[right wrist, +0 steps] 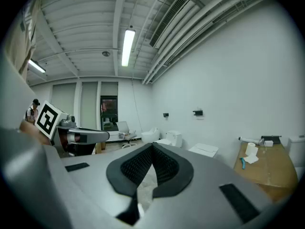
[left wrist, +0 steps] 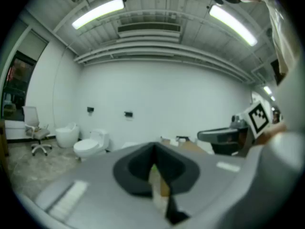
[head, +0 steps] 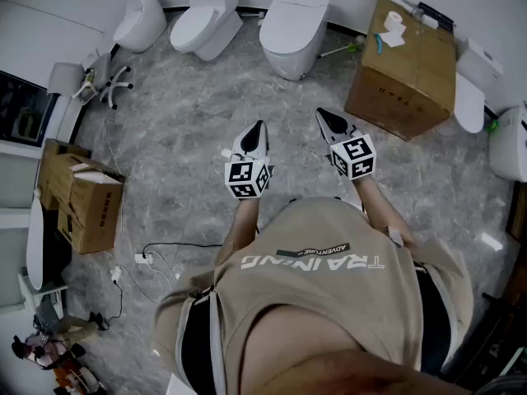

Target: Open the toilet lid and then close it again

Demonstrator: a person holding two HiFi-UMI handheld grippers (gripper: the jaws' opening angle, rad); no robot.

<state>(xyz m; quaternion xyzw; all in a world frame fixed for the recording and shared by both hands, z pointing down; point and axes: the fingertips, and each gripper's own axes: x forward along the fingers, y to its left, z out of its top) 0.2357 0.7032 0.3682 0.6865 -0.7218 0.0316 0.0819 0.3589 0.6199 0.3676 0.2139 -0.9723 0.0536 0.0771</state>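
Close in front of the person, the left gripper (head: 258,130) and the right gripper (head: 327,119) are held side by side, each with its jaws pressed together on nothing. Across the grey marbled floor (head: 189,130), at twelve o'clock, stands the smooth white toilet (head: 292,35), its flat lid (head: 296,16) down; a big brown cardboard box (head: 403,68) sits at two o'clock. I'd say the opening hasn't begun: next comes walking up and slipping a jaw under the lid's front edge.

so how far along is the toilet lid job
Nothing looks done yet: the nearest toilet ahead has its lid down, and neither gripper is touching it. In hand: nothing. The left gripper and right gripper are both shut and empty, held over the floor short of it. Left to do: approach, lift the lid, then lower it.
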